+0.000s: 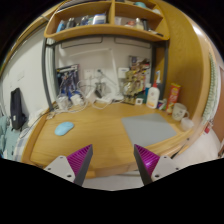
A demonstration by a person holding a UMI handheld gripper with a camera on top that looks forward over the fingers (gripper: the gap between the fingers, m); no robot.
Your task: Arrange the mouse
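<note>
A small light blue mouse (64, 128) lies on the wooden desk (100, 135), toward the left, beyond my fingers. A grey mouse mat (148, 129) lies on the desk to the right, apart from the mouse. My gripper (112, 160) is open and empty, held well back from the desk's front edge. Its two fingers with magenta pads (82, 158) stand wide apart, with only bare desk between them.
Bottles and small containers (153, 97) crowd the back of the desk, with an orange bottle (173, 95) at the right. A shelf (105, 25) with items hangs above. A dark monitor-like object (17, 108) stands at the left edge.
</note>
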